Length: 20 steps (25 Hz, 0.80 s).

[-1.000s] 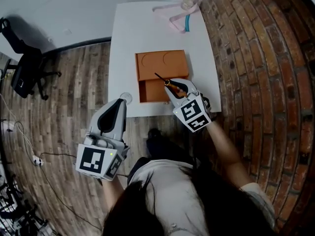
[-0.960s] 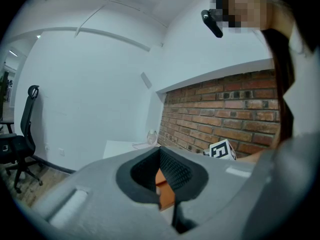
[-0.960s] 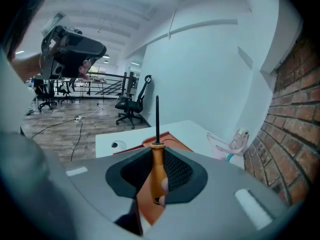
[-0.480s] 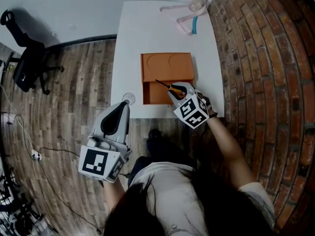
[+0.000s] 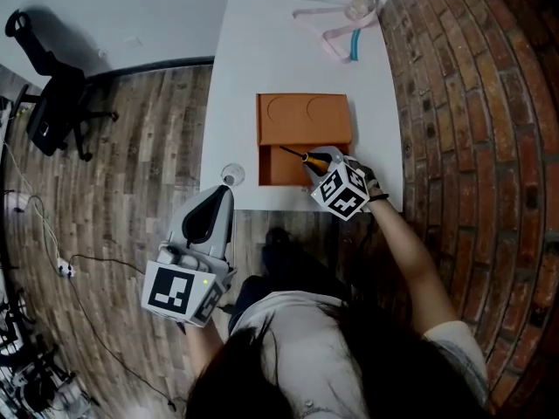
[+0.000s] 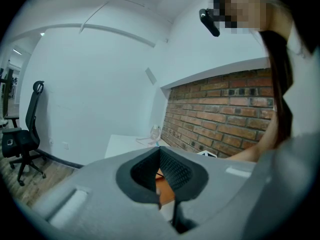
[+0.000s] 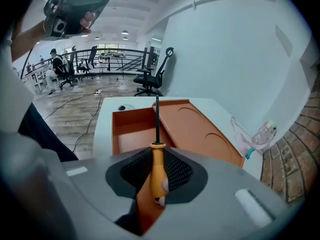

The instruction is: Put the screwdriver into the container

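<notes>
Screwdriver (image 7: 157,160) clamped in right claw (image 7: 159,171), over container (image 7: 131,129).

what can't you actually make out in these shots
- Tip of the screwdriver: too small in the head view and the right gripper view to tell its type.
- Near end of the container and its open compartment: covered by the right gripper in the head view.
- Pink and teal item at the far corner of the table: too small to identify.
- Small round object near the table's front edge: too small.

left grey plastic claw (image 6: 160,151): jaws together, held near torso | right grey plastic claw (image 7: 157,159): jaws clamped on orange-handled screwdriver (image 7: 158,174), arm forward
</notes>
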{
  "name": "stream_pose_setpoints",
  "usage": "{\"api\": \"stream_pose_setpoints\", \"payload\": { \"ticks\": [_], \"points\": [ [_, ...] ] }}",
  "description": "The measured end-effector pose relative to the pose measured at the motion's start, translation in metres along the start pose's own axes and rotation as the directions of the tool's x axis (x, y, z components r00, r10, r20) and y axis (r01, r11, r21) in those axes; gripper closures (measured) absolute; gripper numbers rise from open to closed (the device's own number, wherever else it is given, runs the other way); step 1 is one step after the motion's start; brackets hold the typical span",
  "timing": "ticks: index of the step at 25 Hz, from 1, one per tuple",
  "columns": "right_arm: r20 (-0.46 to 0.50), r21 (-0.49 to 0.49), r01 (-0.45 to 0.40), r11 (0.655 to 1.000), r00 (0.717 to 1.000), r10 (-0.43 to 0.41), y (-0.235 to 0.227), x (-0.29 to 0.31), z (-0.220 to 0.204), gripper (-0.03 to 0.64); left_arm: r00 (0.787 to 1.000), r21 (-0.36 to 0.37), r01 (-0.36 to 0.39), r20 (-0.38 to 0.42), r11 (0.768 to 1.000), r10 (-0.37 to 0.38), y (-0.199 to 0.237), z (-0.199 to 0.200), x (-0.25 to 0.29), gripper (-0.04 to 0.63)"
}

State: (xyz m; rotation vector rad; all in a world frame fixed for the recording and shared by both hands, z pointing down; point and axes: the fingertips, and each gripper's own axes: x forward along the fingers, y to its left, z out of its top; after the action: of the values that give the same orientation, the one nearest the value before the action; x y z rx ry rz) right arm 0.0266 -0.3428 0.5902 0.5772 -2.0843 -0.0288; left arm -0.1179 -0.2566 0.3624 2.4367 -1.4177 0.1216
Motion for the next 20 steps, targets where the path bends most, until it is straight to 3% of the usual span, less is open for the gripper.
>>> {"api": "stream_pose_setpoints", "payload": {
  "ticks": [20],
  "points": [
    [-0.138,-0.063,-0.116,0.991,0.985,0.106,0.008,0.038,-0.023,0.537,0.998,-0.005,-0.007,-0.055,1.0,0.007,0.0,-0.02,0.006,0.595]
  ]
}}
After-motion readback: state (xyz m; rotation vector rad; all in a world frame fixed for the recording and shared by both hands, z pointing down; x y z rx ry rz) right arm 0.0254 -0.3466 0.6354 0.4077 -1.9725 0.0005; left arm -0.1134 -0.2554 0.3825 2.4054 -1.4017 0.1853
